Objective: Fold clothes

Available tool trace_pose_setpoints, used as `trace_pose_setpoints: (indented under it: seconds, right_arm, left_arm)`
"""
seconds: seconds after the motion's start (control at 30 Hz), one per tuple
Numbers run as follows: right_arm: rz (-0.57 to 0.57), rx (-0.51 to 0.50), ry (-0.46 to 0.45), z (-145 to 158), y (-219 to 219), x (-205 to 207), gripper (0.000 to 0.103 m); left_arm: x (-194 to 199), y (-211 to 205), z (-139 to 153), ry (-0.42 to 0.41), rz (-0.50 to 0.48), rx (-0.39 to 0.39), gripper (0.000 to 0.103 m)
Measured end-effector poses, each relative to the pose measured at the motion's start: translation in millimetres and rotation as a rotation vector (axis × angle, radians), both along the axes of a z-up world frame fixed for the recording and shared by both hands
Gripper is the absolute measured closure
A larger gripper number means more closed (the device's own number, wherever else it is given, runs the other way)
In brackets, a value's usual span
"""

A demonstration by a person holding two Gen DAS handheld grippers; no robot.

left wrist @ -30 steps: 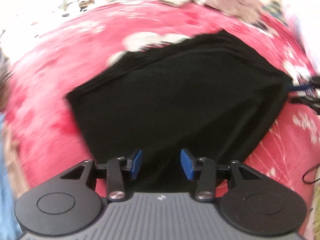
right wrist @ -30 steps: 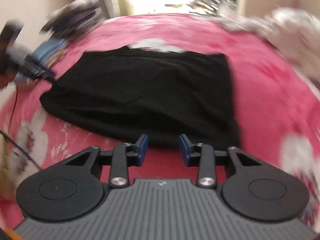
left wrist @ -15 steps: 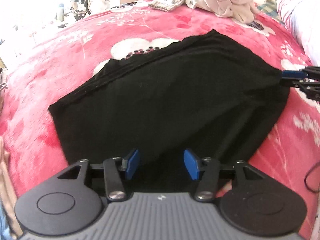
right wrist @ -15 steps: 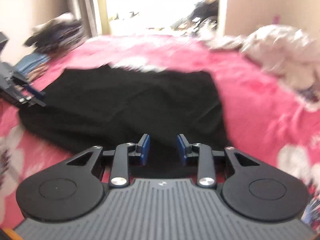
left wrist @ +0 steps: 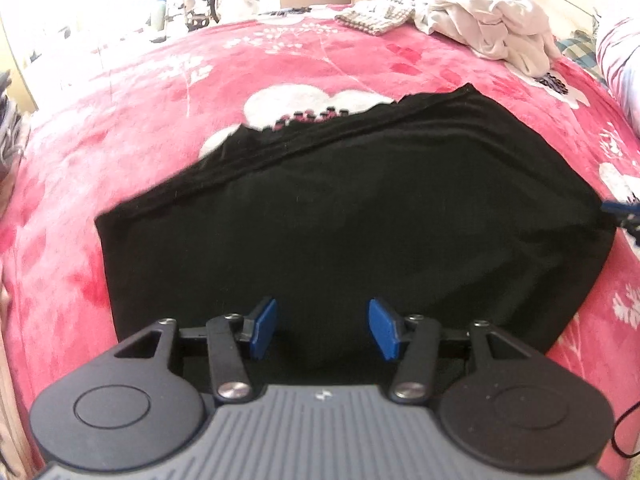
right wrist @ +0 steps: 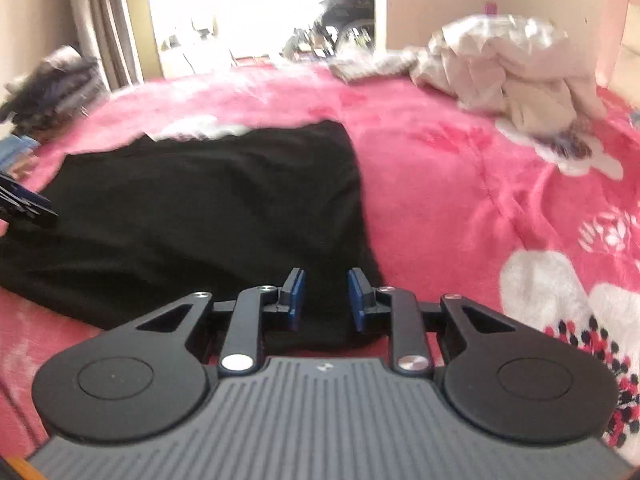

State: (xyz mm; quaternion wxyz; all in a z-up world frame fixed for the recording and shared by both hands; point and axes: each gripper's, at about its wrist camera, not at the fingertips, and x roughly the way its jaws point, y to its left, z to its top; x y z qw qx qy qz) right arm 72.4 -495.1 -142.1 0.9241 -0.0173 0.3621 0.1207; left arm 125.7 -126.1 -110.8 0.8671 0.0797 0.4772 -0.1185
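Observation:
A black garment (left wrist: 340, 208) lies spread flat on the pink flowered blanket (left wrist: 120, 120). My left gripper (left wrist: 322, 312) hangs over the garment's near edge, jaws open, black cloth showing in the gap and no pad pressing on it. In the right wrist view the same garment (right wrist: 200, 208) fills the left half. My right gripper (right wrist: 326, 284) sits over its near right corner; its jaws are closing, a narrow gap remains, and cloth lies between the pads. The right gripper (left wrist: 624, 210) shows at the garment's right corner, the left gripper (right wrist: 24, 204) at its left edge.
A heap of pale crumpled clothes (left wrist: 492, 20) and a knitted piece (left wrist: 376, 16) lie at the bed's far side; the heap (right wrist: 512, 68) is far right in the right wrist view. Dark stacked clothes (right wrist: 52, 88) sit far left. A black cable (left wrist: 624, 432) runs bottom right.
Both grippers have moved in over the garment's near edge. The right jaws have narrowed and the left jaws have widened a little. The garment has stayed flat.

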Motion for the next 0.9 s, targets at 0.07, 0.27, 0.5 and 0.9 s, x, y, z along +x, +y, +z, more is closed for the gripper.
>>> trace_pose_setpoints:
  seconds: [0.07, 0.27, 0.5, 0.9]
  right_arm:
    - [-0.062, 0.08, 0.037, -8.0, -26.0, 0.1, 0.085]
    - [-0.089, 0.192, -0.05, 16.4, -32.1, -2.9, 0.089]
    - [-0.063, 0.174, -0.001, -3.4, -29.5, 0.7, 0.095]
    - [0.019, 0.158, 0.017, -12.2, -19.1, -3.5, 0.093]
  left_arm:
    - [11.6, -4.4, 11.9, -0.015, -0.021, 0.007, 0.05]
    - [59.1, -52.7, 54.2, -0.08, -0.174, -0.007, 0.049]
    - [98.9, -165.7, 31.8, -0.098, -0.409, -0.06, 0.05]
    - [127.6, -268.1, -45.3, -0.125, -0.612, -0.049, 0.053]
